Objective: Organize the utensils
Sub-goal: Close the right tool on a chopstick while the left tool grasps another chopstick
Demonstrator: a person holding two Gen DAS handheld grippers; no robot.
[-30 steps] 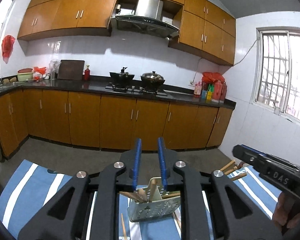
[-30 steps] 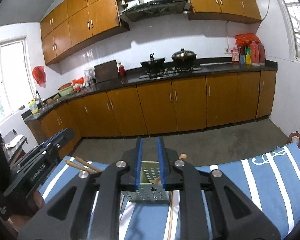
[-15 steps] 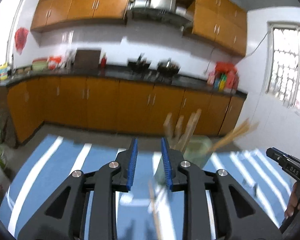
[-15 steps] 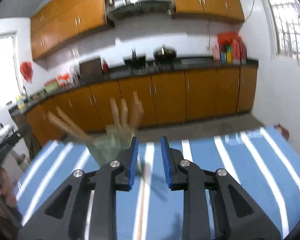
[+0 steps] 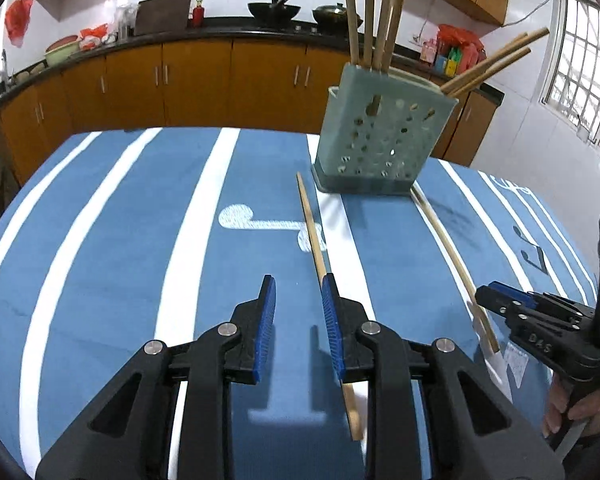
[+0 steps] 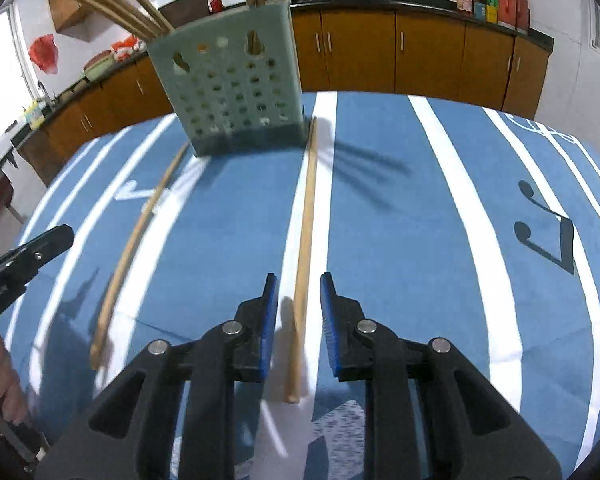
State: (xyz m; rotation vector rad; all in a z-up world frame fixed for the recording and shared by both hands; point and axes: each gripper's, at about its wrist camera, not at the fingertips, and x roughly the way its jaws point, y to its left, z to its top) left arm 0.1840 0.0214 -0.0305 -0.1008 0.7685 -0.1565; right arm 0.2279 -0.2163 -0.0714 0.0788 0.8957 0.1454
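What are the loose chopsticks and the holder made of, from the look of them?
Chopsticks: probably bamboo or wood, with a pale tan matte surface. Utensil holder: likely plastic, a uniform grey-green with a molded look and neat punched holes.

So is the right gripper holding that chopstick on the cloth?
Apart. In the right wrist view the right gripper has its jaws open around the chopstick, with blue cloth showing on both sides of it.

Left gripper (image 5: 298, 312) matte black linkage arms, ribbed blue finger pads (image 5: 267, 320), silver pivot screws, right gripper (image 6: 299, 308) same build, white "DAS" lettering at right frame edge, green LED, bare-skinned hand (image 5: 580, 414) lower right
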